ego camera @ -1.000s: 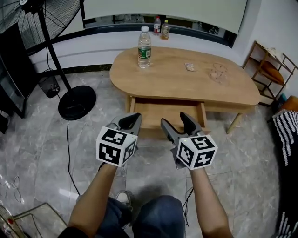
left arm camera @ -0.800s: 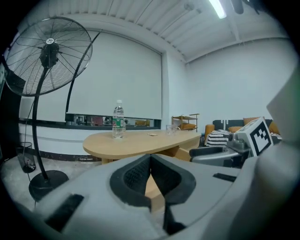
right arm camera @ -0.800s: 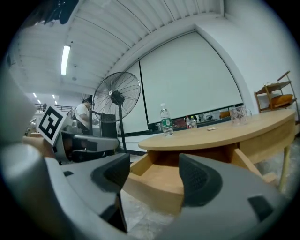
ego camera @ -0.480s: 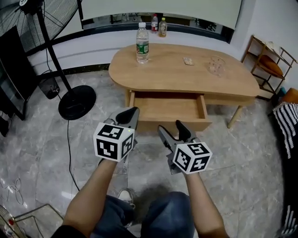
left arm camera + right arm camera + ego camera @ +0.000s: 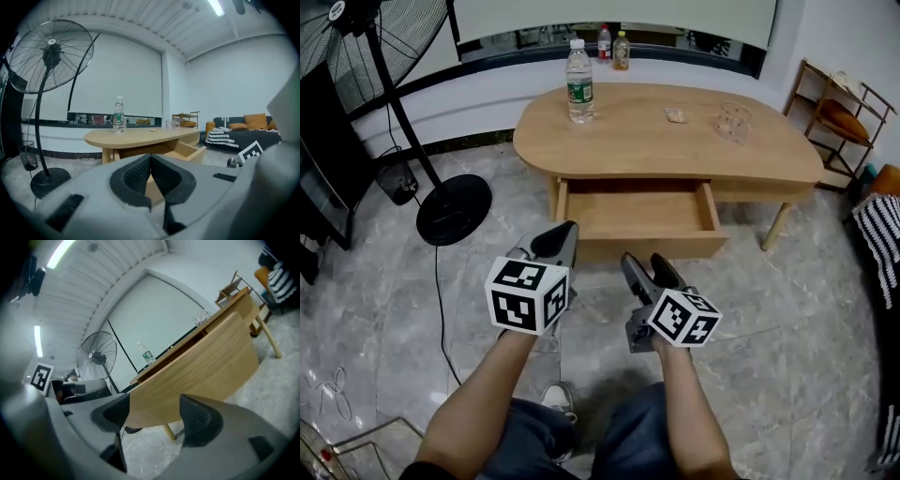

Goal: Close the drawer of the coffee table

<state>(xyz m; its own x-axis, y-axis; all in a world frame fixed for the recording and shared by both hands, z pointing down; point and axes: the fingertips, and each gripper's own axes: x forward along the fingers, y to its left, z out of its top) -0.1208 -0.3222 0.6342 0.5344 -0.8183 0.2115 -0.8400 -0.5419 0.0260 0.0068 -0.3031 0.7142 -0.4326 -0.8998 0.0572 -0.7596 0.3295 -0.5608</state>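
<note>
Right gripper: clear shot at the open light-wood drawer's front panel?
Probably yes. The right gripper, jaws apart and empty, faces the light-wood drawer front panel with only grey marble floor between them; nothing blocks a push.

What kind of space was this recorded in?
Probably a living room or lounge: a low wooden coffee table with its drawer pulled open, a dark sofa with cushions, and a pedestal fan beside the table.
</note>
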